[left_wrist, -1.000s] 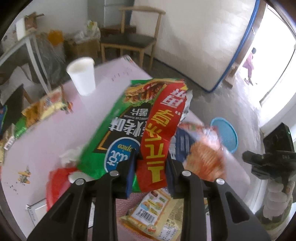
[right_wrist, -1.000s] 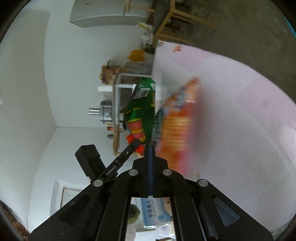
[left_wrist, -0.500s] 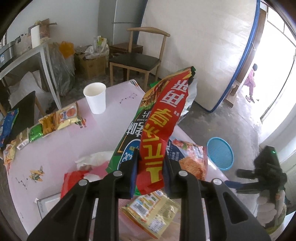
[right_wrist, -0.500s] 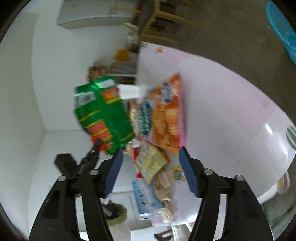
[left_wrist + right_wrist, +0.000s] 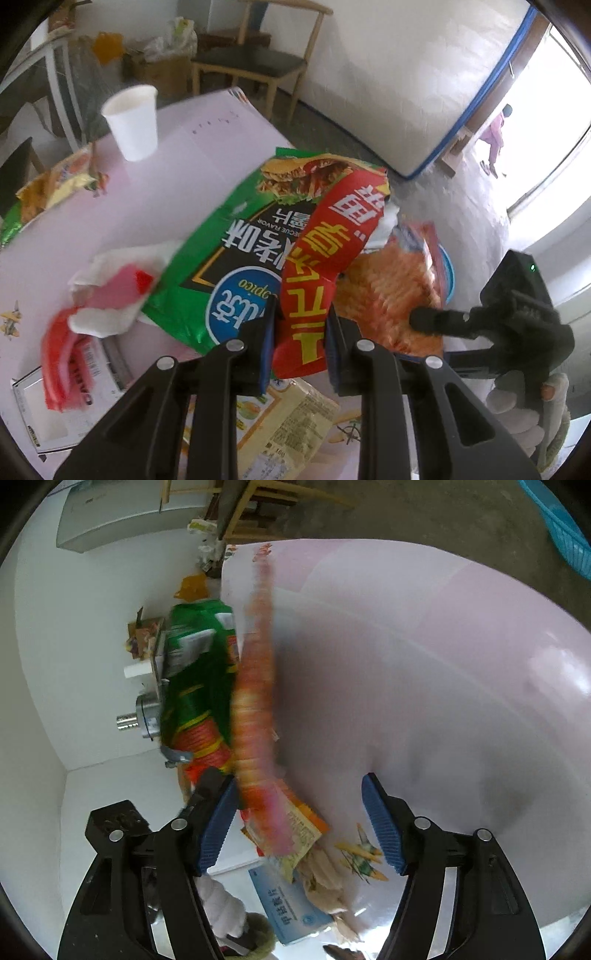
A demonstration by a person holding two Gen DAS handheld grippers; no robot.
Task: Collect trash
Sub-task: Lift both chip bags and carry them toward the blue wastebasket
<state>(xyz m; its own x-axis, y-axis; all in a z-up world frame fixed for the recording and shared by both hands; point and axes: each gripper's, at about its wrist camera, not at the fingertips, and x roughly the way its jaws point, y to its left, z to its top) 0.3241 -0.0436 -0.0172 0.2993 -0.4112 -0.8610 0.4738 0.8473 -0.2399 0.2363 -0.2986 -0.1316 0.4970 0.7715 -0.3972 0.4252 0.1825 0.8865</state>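
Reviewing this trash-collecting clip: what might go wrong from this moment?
The left gripper pinches only a fold of the green-and-red chip bag; it may slip out. The right gripper is closing with the blurred orange snack bag near just one pad, so it may miss. Swinging bags might topple the paper cup.

We see a green chip bag (image 5: pixel 240 236) with a red banner bearing yellow characters, an orange snack bag (image 5: pixel 391 291), a white paper cup (image 5: pixel 132 120), a pale pink table (image 5: pixel 192 162) and a blue basket (image 5: pixel 561 528).
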